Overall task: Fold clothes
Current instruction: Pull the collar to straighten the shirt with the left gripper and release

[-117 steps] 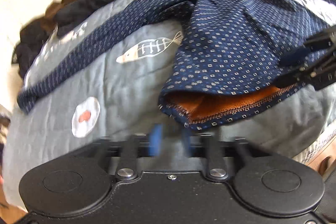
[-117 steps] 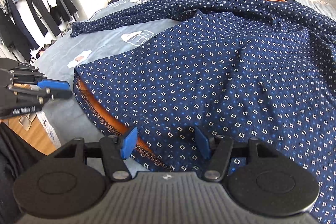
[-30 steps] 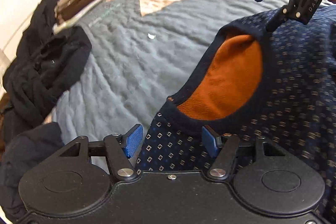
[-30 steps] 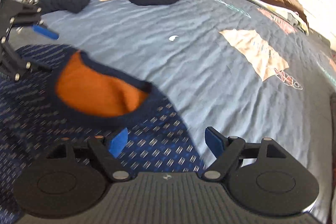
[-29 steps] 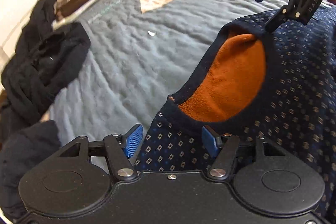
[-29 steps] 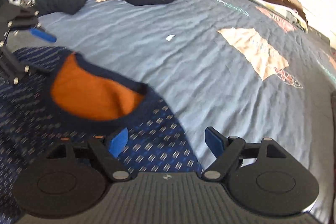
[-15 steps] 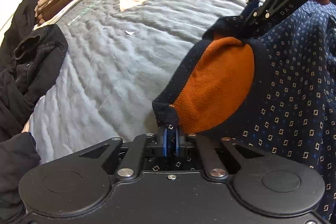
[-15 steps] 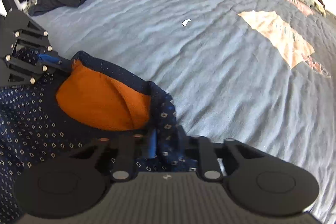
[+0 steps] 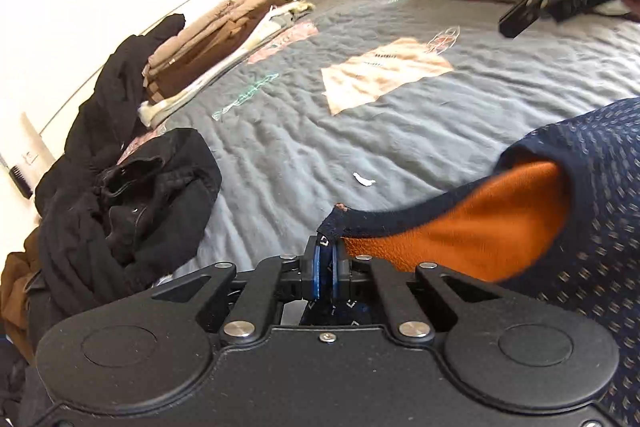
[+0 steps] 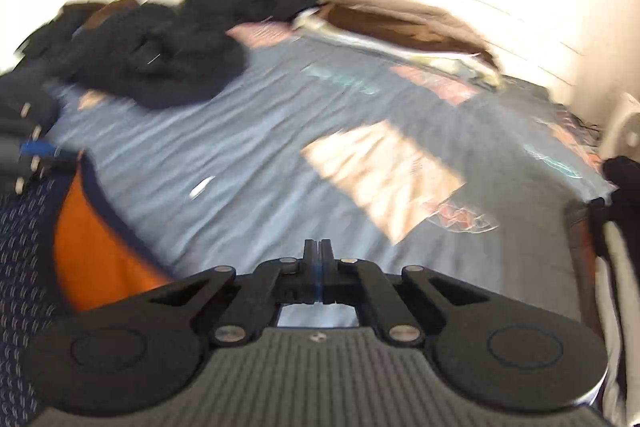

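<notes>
Whereas a second ago both pairs of jaws stood apart over the collar, the left hand-held gripper [image 9: 325,269] is now clamped on the collar edge of the navy patterned sweater [image 9: 600,211], whose orange lining [image 9: 460,235] is seen just right of it. The right hand-held gripper [image 10: 319,269] is seen closed together with nothing between its jaws; the sweater lies on the bed [image 9: 400,147] to its left. No writing can be read.
</notes>
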`<state>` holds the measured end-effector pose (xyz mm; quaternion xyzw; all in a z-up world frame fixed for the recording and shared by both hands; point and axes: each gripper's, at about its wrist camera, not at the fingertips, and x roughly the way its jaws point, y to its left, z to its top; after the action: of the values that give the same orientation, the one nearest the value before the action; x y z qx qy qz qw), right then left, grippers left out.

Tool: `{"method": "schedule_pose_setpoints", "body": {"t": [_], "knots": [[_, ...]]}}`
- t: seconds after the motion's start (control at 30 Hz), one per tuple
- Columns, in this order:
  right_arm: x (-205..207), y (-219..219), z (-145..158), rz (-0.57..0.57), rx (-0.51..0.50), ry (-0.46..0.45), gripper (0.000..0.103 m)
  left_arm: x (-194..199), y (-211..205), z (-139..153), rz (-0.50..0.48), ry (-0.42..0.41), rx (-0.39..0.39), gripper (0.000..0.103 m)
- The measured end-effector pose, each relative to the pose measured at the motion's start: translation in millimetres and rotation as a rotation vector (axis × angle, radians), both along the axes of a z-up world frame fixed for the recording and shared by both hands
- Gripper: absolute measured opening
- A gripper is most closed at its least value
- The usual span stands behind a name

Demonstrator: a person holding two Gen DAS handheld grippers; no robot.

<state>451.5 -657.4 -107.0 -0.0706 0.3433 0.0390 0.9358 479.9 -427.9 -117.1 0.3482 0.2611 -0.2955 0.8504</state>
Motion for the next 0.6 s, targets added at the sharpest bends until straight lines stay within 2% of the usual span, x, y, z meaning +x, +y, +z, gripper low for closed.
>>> {"method": "schedule_pose_setpoints", "body": {"t": [0.1, 0.13, 0.2, 0.23, 0.27, 0.3, 0.33, 0.37, 0.47, 0.6], "knots": [[6.6, -3.7, -14.6, 0.005, -0.025, 0.058, 0.001, -0.8, -1.0, -13.8, -0.009, 0.007, 0.058, 0.013], [1.2, -4.4, -17.4, 0.017, -0.015, 0.07, 0.005, -5.8, 4.3, -14.1, -0.017, 0.008, 0.061, 0.018], [-16.1, -3.9, -20.4, 0.049, 0.002, 0.089, 0.006, -18.8, 20.5, -8.2, -0.024, 0.006, 0.045, 0.05], [-28.1, -2.3, -20.7, 0.07, 0.004, 0.097, 0.012, -27.0, 31.9, -1.1, -0.021, 0.003, 0.024, 0.057], [-40.0, -0.8, -21.0, 0.091, 0.005, 0.105, 0.023, -39.0, 44.8, 8.3, -0.027, 0.002, 0.002, 0.062], [-56.2, 1.2, -19.4, 0.104, 0.008, 0.108, 0.031, -54.6, 59.7, 18.5, -0.024, 0.003, -0.02, 0.063], [-79.6, 3.2, -15.2, 0.123, 0.028, 0.104, 0.045, -70.5, 74.9, 28.7, -0.02, 0.004, -0.041, 0.063], [-104.1, 5.3, -10.8, 0.142, 0.05, 0.099, 0.052, -89.0, 91.2, 37.8, -0.008, 0.009, -0.065, 0.065], [-184.4, 13.0, 5.9, 0.166, 0.102, 0.084, 0.061, -163.6, 139.9, 55.2, -0.006, 0.029, -0.098, 0.069], [-288.9, 25.4, 20.7, 0.143, 0.104, 0.112, 0.068, -265.5, 184.7, 63.8, 0.009, 0.04, -0.117, 0.07]]}}
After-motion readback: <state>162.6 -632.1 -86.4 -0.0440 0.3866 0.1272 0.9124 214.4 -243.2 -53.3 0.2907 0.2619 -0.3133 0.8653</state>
